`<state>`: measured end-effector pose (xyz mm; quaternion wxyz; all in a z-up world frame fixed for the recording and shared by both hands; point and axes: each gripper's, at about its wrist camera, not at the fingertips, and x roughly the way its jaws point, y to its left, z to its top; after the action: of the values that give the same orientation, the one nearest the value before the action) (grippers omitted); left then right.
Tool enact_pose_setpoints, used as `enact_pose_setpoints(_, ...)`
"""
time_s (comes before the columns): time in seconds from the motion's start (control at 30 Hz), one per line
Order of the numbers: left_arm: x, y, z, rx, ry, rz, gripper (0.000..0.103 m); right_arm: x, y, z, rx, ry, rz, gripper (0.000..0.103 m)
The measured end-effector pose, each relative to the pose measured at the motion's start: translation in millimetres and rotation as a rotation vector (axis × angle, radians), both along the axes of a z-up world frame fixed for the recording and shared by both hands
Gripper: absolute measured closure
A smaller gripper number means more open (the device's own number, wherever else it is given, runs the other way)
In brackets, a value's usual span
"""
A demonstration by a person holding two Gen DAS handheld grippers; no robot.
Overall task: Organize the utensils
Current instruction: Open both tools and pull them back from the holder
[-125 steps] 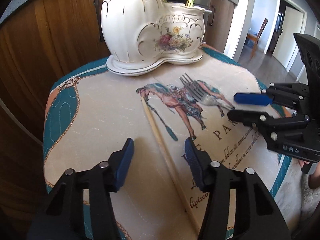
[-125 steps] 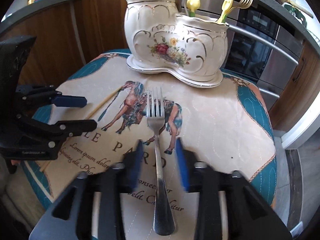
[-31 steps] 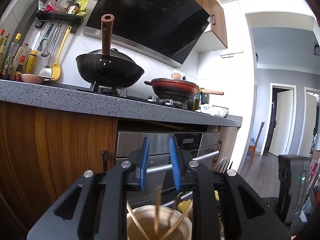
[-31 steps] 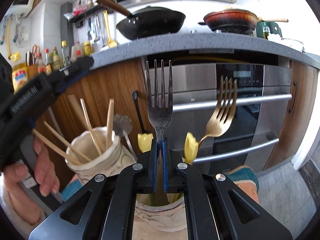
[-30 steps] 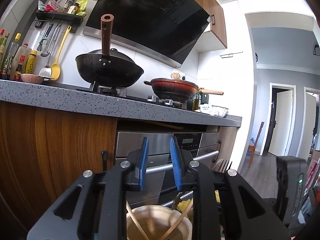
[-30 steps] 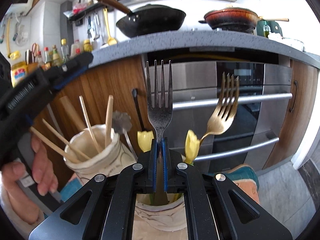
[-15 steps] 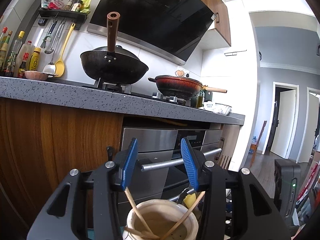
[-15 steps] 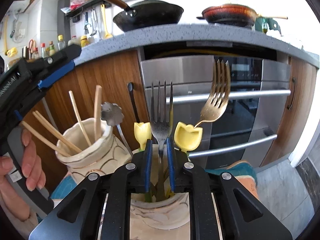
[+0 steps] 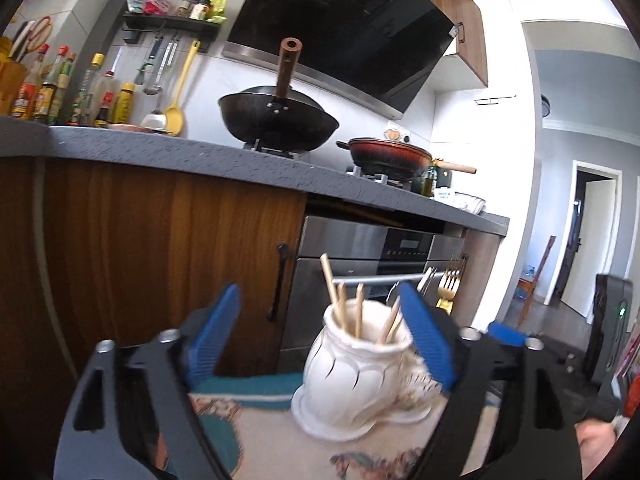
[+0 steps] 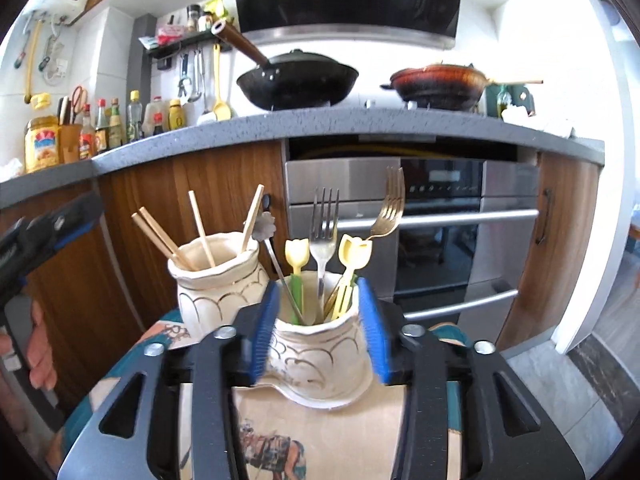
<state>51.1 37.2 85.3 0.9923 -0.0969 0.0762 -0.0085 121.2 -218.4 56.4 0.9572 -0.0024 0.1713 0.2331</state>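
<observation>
A white ceramic two-pot utensil holder (image 10: 316, 356) stands on the printed mat (image 10: 340, 440). Its tall pot (image 10: 216, 276) holds several wooden chopsticks (image 10: 200, 224). The low pot holds the silver fork (image 10: 324, 224), a gold fork (image 10: 390, 204) and yellow tulip-topped utensils (image 10: 297, 254). My right gripper (image 10: 318, 334) hangs just in front of the low pot, its jaws opening, the pads pressing on nothing. My left gripper (image 9: 320, 336) is back from the holder (image 9: 352, 368), jaws opening wide, empty. The chopsticks (image 9: 348, 308) stand free in the pot.
Behind the holder is a wooden cabinet (image 9: 160, 260) and a steel oven (image 10: 440, 216) with bar handles. A grey counter (image 10: 320, 124) above carries a black wok (image 10: 298, 78), a red pan (image 10: 438, 80) and bottles. A person's hand (image 10: 40, 352) holds the left gripper (image 10: 48, 228).
The right gripper let go of the silver fork, which now stands in the low pot. Both grippers opened and drew back from the holder; the left one also sank a little.
</observation>
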Motion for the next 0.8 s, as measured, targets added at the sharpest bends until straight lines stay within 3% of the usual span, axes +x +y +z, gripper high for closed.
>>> enact_pose_setpoints(0.03,-7.7,-0.6,-5.9,0.015,0.000,0.011,0.012,-6.7,-3.2,-1.5,0.007,-0.020,-0.007,0.039)
enact_pose_setpoints(0.1,-18.0,-3.2,-15.6,0.056,0.009,0.038,0.006,-19.0,-8.6,-6.9,0.002,-0.050,-0.025,0.035)
enact_pose_setpoints(0.17,-25.8,-7.7,-26.2,0.099,0.018,0.057,0.006,-26.4,-12.1,-12.8,-0.016,-0.060,-0.044,0.021)
enact_pose_setpoints(0.27,-29.0,-12.2,-38.3,0.116,0.048,0.050,0.006,-34.2,-16.3,-20.6,-0.021,-0.066,-0.065,0.013)
enact_pose_setpoints(0.37,-29.5,-16.3,-47.8,0.121,0.067,0.038,0.006,-41.7,-18.3,-25.4,-0.029,-0.076,-0.083,0.011)
enact_pose_setpoints(0.53,-33.1,-26.7,-58.3,0.198,0.062,0.024,0.006,-54.4,-17.6,-30.1,-0.044,-0.132,-0.097,0.006)
enact_pose_setpoints(0.63,-32.1,-29.3,-59.2,0.197,0.081,0.001,0.006,-58.0,-13.8,-33.0,-0.047,-0.165,-0.101,0.005)
enact_pose_setpoints(0.8,-34.2,-26.2,-59.2,0.192,0.087,0.044,0.006,-55.8,-6.3,-33.6,-0.082,-0.163,-0.102,0.005)
